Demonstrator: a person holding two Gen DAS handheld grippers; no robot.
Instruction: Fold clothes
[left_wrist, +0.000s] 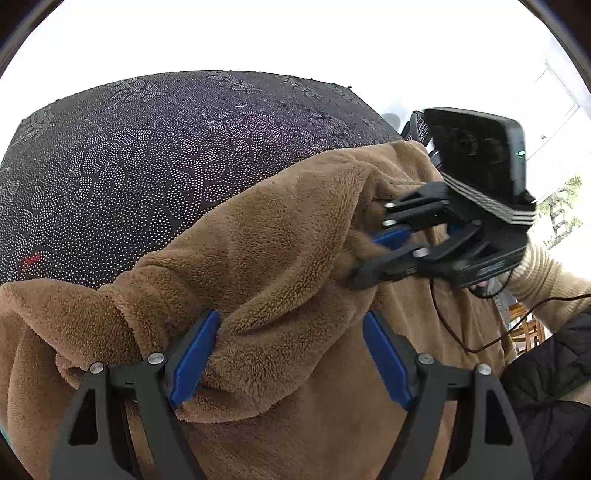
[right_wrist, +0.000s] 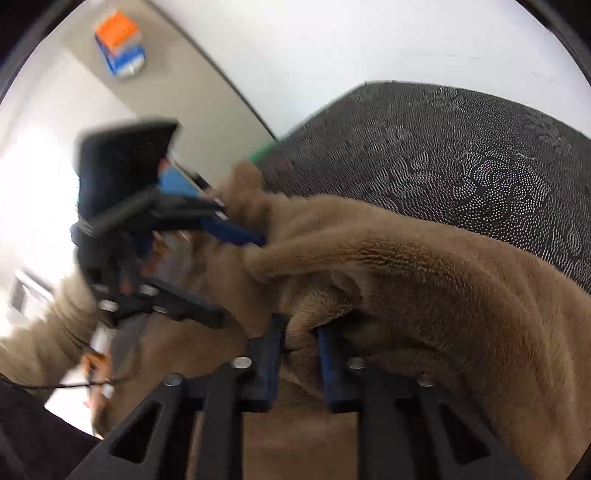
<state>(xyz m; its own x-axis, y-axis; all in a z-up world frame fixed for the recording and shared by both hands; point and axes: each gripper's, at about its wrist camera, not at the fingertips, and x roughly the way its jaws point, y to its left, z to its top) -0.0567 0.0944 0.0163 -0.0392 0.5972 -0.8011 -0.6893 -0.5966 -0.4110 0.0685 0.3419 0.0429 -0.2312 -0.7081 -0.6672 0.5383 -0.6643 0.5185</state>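
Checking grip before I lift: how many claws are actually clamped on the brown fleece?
1. The right claw pinches a fold of the brown fleece; the left claw stands open, fleece bunched between its fingers but not clamped.

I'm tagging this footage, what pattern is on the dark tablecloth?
White dotted floral and fan shapes on the dark tablecloth; clearest in the left wrist view.

I see a dark tabletop (left_wrist: 147, 155) with a dotted floral pattern, ahead of both grippers. Past its far edge, a plain white wall (right_wrist: 369, 44), blown out in the left wrist view. Up-left of the right gripper: beige wall panel (right_wrist: 177, 81) carrying an orange-and-blue box (right_wrist: 120, 42). Strong window glare (right_wrist: 33, 192) far left. Right of the left gripper, a wooden chair (left_wrist: 526, 332), partly hidden.
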